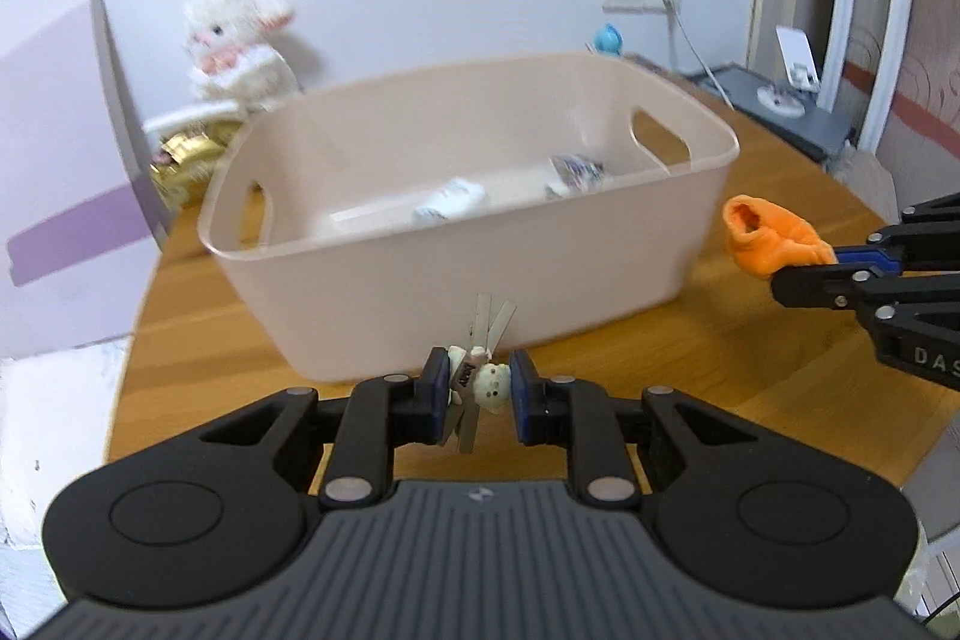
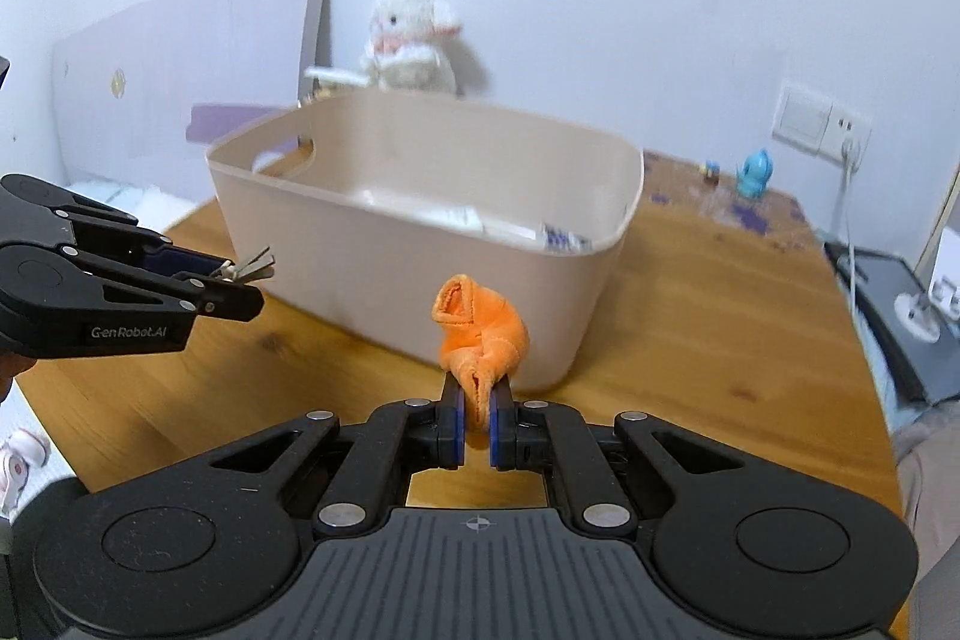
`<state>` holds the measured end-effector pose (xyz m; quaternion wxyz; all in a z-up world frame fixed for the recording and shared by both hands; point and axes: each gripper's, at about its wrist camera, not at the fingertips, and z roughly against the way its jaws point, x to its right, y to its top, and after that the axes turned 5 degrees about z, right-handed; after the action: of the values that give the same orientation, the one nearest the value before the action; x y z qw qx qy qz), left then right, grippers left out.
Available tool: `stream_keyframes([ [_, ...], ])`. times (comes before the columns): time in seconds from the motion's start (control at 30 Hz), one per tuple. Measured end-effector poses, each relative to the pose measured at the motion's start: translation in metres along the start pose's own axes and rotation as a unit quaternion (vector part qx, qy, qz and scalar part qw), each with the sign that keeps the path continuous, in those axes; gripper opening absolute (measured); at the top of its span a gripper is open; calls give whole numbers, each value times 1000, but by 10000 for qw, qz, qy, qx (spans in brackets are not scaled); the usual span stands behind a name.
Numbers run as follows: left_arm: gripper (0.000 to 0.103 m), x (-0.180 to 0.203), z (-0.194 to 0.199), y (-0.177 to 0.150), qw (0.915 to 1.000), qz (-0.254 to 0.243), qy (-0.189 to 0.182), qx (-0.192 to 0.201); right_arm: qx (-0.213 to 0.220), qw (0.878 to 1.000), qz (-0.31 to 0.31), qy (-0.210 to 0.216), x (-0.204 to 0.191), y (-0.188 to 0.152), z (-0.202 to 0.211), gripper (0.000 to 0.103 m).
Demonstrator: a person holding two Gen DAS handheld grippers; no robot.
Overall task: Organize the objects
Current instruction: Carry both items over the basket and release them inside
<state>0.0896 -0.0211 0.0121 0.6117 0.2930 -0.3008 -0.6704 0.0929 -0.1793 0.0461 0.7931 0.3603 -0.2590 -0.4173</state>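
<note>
A beige plastic bin [image 1: 480,244] [image 2: 420,244] with cut-out handles stands on the round wooden table [image 1: 690,376] [image 2: 720,340]. Inside it lie a few small white packets [image 1: 450,205] [image 2: 558,238]. My left gripper [image 1: 480,388] [image 2: 231,274] is shut on a bunch of keys with a small white bear charm [image 1: 483,376], just in front of the bin's near wall. My right gripper [image 2: 477,415] [image 1: 822,262] is shut on a crumpled orange cloth [image 2: 480,334] [image 1: 768,235], held above the table beside the bin.
A white plush toy [image 1: 237,40] [image 2: 408,40] sits against the wall behind the bin, with a gold packet [image 1: 183,160] beside it. A lilac board [image 1: 60,172] leans at the left. A blue figurine [image 2: 755,172] and a wall socket [image 2: 819,118] are at the right.
</note>
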Motion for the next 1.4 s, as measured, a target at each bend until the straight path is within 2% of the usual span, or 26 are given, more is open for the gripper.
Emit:
stream_keyframes([
  [0.33, 23, -28, 23, 37, 9982, 74, 280, 533, 647, 9977, -74, -174, 8, 44, 14, 7],
  [0.63, 23, -41, 1, 74, 9970, -28, 413, 657, 823, 9958, -262, -316, 9, 78, -12, 7],
  [0.9, 23, -49, -52, 88, 9975, -4, 642, 288, 630, 9963, -382, -439, 11, 95, -52, 7],
  [1.13, 23, -54, -106, 91, 9968, 2, 734, -322, 31, 9980, -324, -539, 19, 91, -100, 7],
  [1.4, 24, -50, -129, 91, 9948, -80, 685, -747, -484, 9970, -330, -499, 22, 81, -131, 7],
])
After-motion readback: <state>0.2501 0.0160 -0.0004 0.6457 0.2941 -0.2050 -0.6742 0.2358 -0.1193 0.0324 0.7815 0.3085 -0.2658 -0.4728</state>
